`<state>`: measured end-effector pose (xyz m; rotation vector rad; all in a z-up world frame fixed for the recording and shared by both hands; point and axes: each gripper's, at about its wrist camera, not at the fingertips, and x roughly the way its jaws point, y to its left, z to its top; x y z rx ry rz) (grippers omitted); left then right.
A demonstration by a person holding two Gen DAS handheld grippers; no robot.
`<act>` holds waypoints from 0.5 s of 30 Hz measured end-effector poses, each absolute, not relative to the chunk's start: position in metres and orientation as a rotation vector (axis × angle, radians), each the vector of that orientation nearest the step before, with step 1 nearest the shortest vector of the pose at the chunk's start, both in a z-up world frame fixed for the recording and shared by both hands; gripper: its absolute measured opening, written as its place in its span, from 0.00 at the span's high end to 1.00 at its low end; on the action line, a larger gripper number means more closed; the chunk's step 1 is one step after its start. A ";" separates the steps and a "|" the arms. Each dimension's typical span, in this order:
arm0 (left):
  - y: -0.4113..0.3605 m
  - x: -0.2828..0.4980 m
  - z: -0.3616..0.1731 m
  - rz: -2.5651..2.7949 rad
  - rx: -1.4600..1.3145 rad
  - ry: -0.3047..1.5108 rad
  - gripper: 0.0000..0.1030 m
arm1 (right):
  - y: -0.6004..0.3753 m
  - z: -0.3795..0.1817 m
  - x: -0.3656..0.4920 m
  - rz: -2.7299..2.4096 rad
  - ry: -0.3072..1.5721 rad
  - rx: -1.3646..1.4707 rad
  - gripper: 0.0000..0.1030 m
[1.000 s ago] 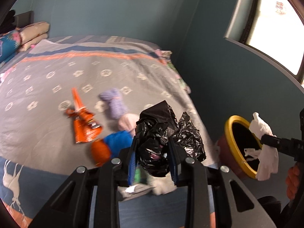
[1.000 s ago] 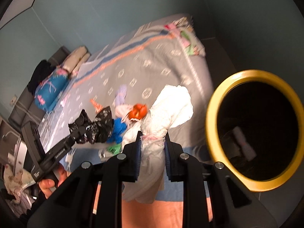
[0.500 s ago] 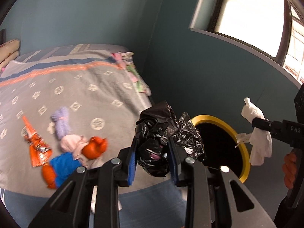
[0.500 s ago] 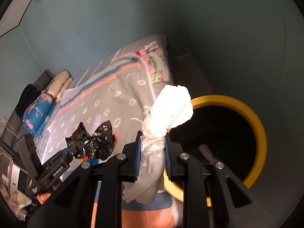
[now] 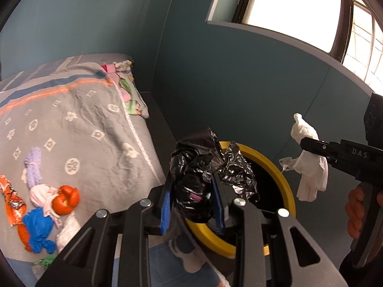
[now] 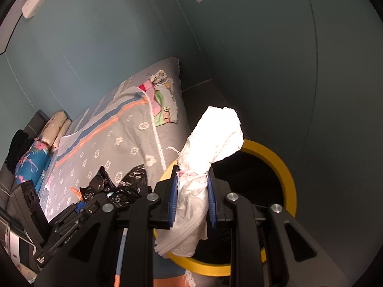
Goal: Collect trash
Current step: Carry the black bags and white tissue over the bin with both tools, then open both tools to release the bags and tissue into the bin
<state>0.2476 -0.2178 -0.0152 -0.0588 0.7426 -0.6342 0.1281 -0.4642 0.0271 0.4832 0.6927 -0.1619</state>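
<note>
My left gripper (image 5: 193,199) is shut on a crumpled black plastic bag (image 5: 198,179), held just over the near left rim of a round bin with a yellow rim (image 5: 286,186). My right gripper (image 6: 192,198) is shut on a white crumpled tissue wad (image 6: 213,143), which hangs above the same yellow-rimmed bin (image 6: 284,169). In the left wrist view the right gripper (image 5: 311,148) shows at the right with the white wad (image 5: 310,174) beside the bin. In the right wrist view the black bag (image 6: 124,186) and the left gripper appear at the lower left.
A bed with a grey patterned blanket (image 5: 79,129) lies to the left, with several bits on it: an orange wrapper (image 5: 12,198), a purple yarn piece (image 5: 33,167), an orange ball (image 5: 65,199) and blue cloth (image 5: 39,229). Teal walls and a window (image 5: 287,4) stand behind the bin.
Both grippers swung away from the bed toward the bin with their loads. The bin now sits right under the black bag and the white wad.
</note>
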 end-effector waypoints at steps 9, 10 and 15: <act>-0.258 0.255 -0.031 -0.668 -0.052 0.797 0.73 | -0.484 0.006 0.130 -0.191 0.711 0.508 0.80; -0.261 0.255 -0.033 -0.669 -0.051 0.800 0.72 | -0.485 0.005 0.129 -0.193 0.713 0.511 0.80; -0.265 0.260 -0.036 -0.674 -0.087 0.824 0.67 | -0.484 -0.002 0.134 -0.207 0.723 0.518 0.79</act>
